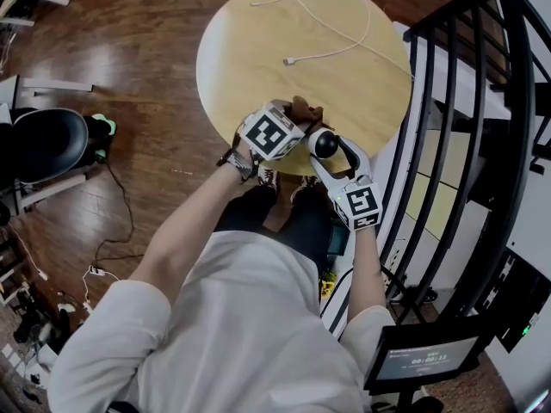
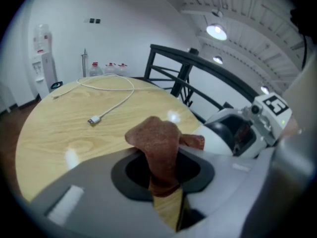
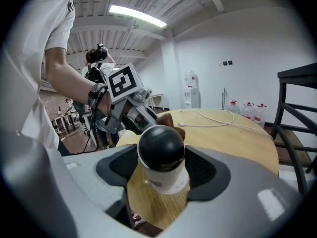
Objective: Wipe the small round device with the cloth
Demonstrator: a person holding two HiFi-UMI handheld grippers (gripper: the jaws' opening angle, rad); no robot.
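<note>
Top: white short-sleeved shirt (image 1: 232,317) is worn | legs: dark trousers (image 1: 297,222) | left wrist: dark band (image 1: 237,162) | left gripper (image 1: 291,117), right gripper (image 1: 327,149): grey shells, each fitted with a black-and-white marker cube (image 1: 269,134)

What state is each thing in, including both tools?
small round device: clamped in the right tool, dark dome up
cloth: bunched, pinched in the left tool
cable: loose on the table, plug end free
left tool: shut on cloth
right tool: shut on small round device

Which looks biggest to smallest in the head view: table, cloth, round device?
Largest: table. Then cloth and round device look alike; the left gripper hides part of the cloth, so I won't rank them.
</note>
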